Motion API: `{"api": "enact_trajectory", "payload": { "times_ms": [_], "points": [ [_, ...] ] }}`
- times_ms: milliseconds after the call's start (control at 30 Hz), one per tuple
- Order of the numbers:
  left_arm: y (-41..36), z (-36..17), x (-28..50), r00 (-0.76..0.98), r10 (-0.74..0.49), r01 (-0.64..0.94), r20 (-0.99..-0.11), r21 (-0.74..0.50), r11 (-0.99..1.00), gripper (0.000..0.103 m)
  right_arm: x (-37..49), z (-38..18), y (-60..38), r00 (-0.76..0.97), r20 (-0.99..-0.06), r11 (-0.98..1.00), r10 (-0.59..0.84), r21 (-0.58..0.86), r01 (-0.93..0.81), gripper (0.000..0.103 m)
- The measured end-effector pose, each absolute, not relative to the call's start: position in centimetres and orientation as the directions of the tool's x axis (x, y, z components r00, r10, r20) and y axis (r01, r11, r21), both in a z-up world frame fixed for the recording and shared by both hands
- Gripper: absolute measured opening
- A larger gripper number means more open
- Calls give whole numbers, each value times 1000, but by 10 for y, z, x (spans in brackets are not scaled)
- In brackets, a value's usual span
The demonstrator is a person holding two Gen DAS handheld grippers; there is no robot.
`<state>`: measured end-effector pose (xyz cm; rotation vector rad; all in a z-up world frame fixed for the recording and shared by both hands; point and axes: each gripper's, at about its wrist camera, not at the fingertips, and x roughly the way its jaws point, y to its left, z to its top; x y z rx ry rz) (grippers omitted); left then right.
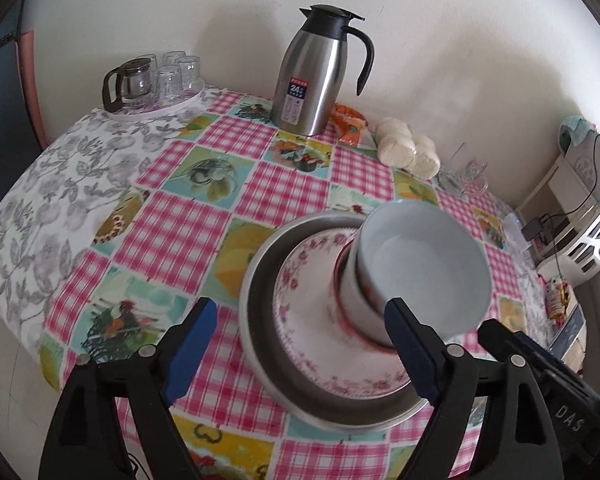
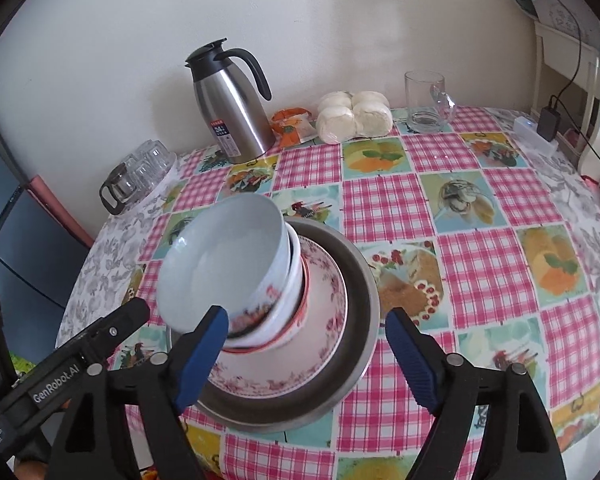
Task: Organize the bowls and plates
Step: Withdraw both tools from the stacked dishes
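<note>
Several dishes sit nested on your worktop (image 2: pixel 480 216): a white bowl (image 2: pixel 220 264) tops smaller bowls, on a floral plate (image 2: pixel 324 332) inside a steel basin (image 2: pixel 360 280). Your left gripper (image 1: pixel 300 344) and right gripper (image 2: pixel 306 354) both have their jaws spread wide, holding nothing, flanking the stack. Farther back stand a steel thermos (image 2: pixel 232 112), wrapped buns (image 2: pixel 354 117) and a glass mug (image 2: pixel 426 100).
</note>
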<state>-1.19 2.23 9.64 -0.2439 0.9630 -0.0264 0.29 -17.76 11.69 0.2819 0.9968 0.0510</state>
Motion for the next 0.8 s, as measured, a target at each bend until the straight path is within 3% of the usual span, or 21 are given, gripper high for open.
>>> {"api": "enact_trajectory", "payload": {
  "times_ms": [167, 233, 467, 800],
  "points": [
    [22, 87, -21, 552, -96, -84, -828, -170, 982, 96, -4, 110, -177, 528, -833, 966, 165, 243, 82, 91],
    [21, 84, -23, 543, -85, -78, -835, -151, 985, 96, -6, 107, -177, 520, -840, 969, 156, 233, 85, 97],
    [18, 78, -29, 520, -39, -79, -854, -94, 992, 96, -10, 101, -179, 509, -850, 973, 137, 212, 92, 103],
    [18, 76, -33, 499, -4, -98, -867, -61, 993, 96, -14, 95, -178, 488, -865, 980, 118, 181, 83, 103]
  ]
}}
